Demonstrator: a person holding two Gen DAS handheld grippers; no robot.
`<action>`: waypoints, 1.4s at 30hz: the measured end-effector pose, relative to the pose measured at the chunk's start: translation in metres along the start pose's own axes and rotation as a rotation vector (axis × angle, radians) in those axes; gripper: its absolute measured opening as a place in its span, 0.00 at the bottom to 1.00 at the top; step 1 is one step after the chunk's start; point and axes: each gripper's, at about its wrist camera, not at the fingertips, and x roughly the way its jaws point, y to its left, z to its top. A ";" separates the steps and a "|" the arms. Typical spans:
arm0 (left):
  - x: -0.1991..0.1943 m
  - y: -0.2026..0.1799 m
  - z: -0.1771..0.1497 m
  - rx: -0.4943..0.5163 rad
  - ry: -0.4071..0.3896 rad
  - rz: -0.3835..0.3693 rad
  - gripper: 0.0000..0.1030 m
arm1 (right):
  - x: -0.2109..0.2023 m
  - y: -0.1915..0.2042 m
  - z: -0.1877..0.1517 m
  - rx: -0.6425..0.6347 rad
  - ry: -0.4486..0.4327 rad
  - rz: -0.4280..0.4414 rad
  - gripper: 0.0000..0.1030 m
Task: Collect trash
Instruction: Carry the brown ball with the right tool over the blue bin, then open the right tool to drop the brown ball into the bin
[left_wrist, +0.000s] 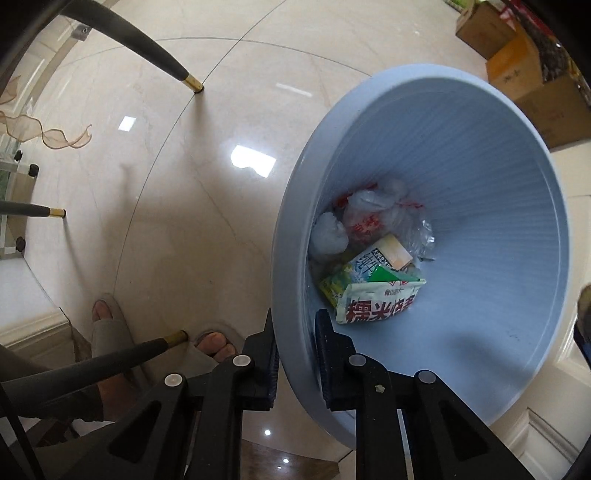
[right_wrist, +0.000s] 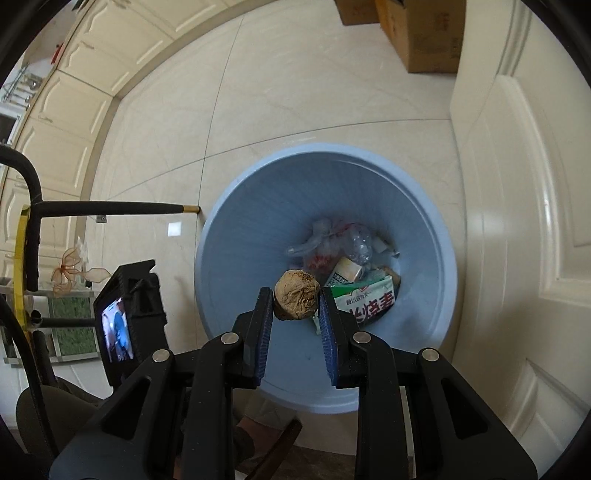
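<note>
Right tool (right_wrist: 296, 304) pinched a brown crumpled wad (right_wrist: 296, 300) above the blue bin (right_wrist: 236, 236), left tool (left_wrist: 296, 326) clamped the bin's rim.

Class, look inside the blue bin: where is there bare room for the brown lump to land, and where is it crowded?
The bin has bare floor on the near side, between the printed packet and the near wall, under the right gripper holding the brown lump. The far part is crowded with plastic bags and a small carton. The left gripper straddles the rim.
</note>
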 end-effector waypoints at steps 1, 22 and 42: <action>-0.004 0.003 -0.001 -0.003 0.001 -0.001 0.14 | 0.003 0.001 0.001 -0.003 0.005 0.001 0.22; 0.015 0.023 0.006 -0.055 0.031 0.007 0.13 | 0.067 -0.006 0.008 0.018 0.127 -0.083 0.24; -0.026 0.022 -0.002 0.167 -0.090 -0.064 0.99 | -0.056 -0.026 -0.020 0.256 -0.043 -0.050 1.00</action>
